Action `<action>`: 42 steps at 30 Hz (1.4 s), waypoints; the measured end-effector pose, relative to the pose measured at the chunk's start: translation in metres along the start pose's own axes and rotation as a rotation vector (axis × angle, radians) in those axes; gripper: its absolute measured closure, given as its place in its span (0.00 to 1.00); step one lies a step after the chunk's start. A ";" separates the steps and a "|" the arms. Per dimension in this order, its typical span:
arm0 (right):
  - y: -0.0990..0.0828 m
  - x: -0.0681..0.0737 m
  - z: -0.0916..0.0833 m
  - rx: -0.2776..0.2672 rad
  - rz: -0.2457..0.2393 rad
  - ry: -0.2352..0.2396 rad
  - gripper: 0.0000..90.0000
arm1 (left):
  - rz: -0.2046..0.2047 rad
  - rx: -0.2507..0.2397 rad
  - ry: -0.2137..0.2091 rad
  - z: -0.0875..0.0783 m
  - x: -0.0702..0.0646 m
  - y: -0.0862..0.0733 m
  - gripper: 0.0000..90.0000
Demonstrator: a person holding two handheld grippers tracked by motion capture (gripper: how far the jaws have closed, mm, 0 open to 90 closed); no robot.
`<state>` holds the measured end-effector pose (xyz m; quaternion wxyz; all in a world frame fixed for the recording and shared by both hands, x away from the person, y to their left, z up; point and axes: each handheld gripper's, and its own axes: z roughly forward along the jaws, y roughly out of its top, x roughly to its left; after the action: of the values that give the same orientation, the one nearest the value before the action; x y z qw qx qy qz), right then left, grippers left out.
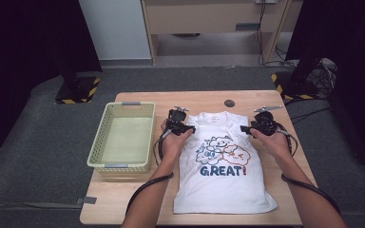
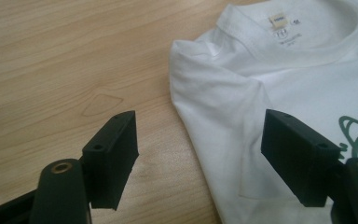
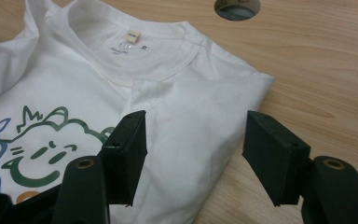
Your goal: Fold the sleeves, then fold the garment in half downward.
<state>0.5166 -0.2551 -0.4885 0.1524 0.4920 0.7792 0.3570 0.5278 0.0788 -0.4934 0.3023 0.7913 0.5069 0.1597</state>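
White T-shirt (image 1: 222, 164) lying flat, print up, sleeves tucked under, mid-table (ready for folding, likely). Left gripper (image 1: 184, 128) and right gripper (image 1: 247, 129) hovering at shoulders, jaws standing apart, gripping nothing. Basket (image 1: 121, 137) waiting left of shirt.

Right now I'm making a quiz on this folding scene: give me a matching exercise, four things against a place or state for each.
Things:
1. basket
2. shirt
3. left gripper
4. table hole

Places or states:
A. beyond the shirt's collar
B. at the table's left side, nothing in it
C. jaws open astride the shirt's shoulder edge
D. flat, print up, sleeves folded in

Pairs: 1-B, 2-D, 3-C, 4-A
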 end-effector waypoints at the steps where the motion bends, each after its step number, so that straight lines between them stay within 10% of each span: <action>1: 0.000 0.000 0.002 0.000 0.000 -0.001 0.44 | 0.000 0.002 -0.001 0.001 0.001 -0.001 0.30; 24: 0.002 -0.033 0.052 0.018 0.122 -0.009 0.41 | -0.022 0.014 -0.037 0.015 0.003 -0.010 0.31; 34: 0.004 -0.032 0.054 0.017 0.061 -0.028 0.79 | -0.011 -0.021 -0.010 0.010 0.006 -0.013 0.36; 42: 0.004 -0.027 0.055 0.017 0.031 -0.053 0.87 | -0.019 -0.064 -0.005 0.016 0.008 -0.008 0.43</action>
<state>0.5646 -0.2555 -0.5276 0.1634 0.5148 0.7700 0.3396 0.5341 0.0831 -0.5108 0.3301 0.7768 0.5083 0.1709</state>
